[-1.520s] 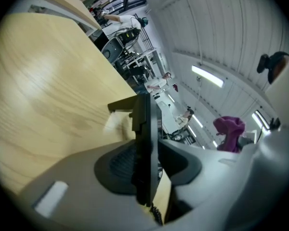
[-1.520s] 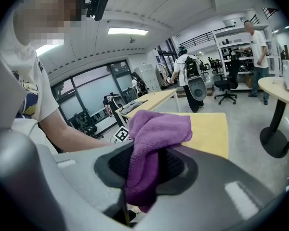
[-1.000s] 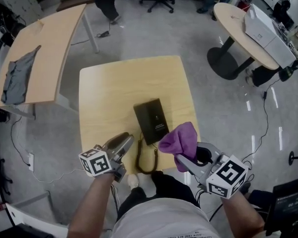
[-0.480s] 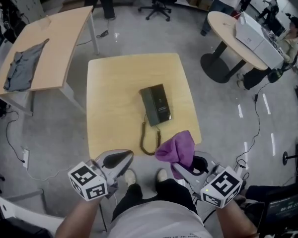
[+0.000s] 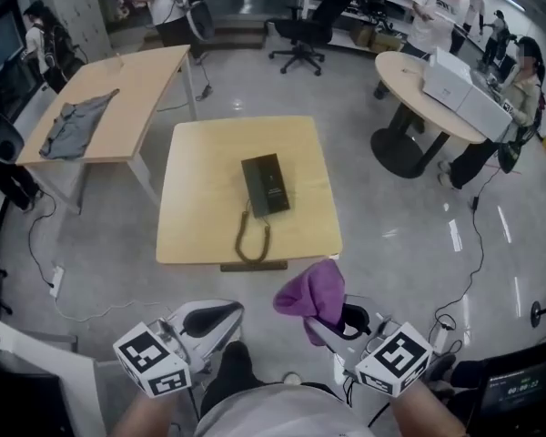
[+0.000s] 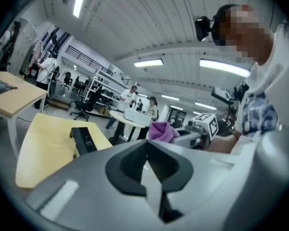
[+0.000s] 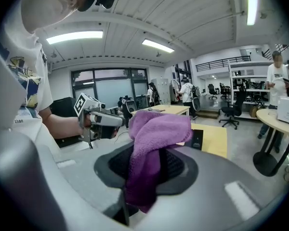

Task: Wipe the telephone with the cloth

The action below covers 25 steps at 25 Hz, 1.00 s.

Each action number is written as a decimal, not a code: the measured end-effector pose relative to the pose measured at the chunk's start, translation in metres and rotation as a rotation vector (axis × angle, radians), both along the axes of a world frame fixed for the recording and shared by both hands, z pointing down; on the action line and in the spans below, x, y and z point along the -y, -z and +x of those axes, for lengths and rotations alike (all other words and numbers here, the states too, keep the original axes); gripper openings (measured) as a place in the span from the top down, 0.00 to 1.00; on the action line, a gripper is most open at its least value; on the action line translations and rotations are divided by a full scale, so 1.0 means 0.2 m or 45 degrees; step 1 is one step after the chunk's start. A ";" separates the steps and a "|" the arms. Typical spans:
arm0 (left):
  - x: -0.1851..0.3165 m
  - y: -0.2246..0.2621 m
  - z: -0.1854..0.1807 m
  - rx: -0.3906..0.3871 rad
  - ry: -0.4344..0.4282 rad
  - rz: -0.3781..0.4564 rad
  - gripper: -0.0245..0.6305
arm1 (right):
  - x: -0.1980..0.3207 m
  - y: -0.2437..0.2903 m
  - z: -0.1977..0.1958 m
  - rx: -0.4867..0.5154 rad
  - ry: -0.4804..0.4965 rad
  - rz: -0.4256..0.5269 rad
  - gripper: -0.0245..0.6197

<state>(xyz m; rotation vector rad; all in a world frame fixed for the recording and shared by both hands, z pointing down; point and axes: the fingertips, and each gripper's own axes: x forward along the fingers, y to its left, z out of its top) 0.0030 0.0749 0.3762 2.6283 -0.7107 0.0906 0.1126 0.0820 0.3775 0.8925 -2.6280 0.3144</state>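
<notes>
Now jaws of right gripper (image 5: 328, 326) clamp purple cloth (image 7: 156, 129); left gripper (image 5: 227, 310) jaws closed, empty

the head view looks steeply down from high above, the counter (image 5: 191, 235) well off, left tongs (image 5: 226, 311) and right tongs (image 5: 323, 324) close at its bottom edge. the left gripper view and right gripper view sit just behind their own tongs, facing almost level; all three views share the counter and telephone (image 5: 265, 185).
</notes>
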 end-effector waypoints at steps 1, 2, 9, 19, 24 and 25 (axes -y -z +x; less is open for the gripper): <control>-0.08 0.02 0.04 -0.013 0.022 -0.001 0.96 | -0.06 0.00 0.04 0.012 0.007 0.005 0.79; -0.16 0.04 0.09 -0.022 0.039 -0.004 0.96 | -0.12 0.00 0.08 0.026 0.013 0.009 0.79; -0.64 0.05 0.24 0.131 0.031 -0.027 0.96 | -0.48 -0.01 0.23 0.098 0.054 0.023 0.79; -0.91 0.15 0.24 0.072 -0.046 0.022 0.96 | -0.79 0.04 0.21 0.095 -0.003 0.080 0.79; -1.08 0.18 0.08 0.025 -0.045 0.027 0.96 | -0.96 0.07 0.04 0.072 0.015 0.098 0.79; -1.10 0.18 0.04 0.016 -0.040 0.026 0.96 | -0.99 0.09 0.00 0.065 0.026 0.101 0.79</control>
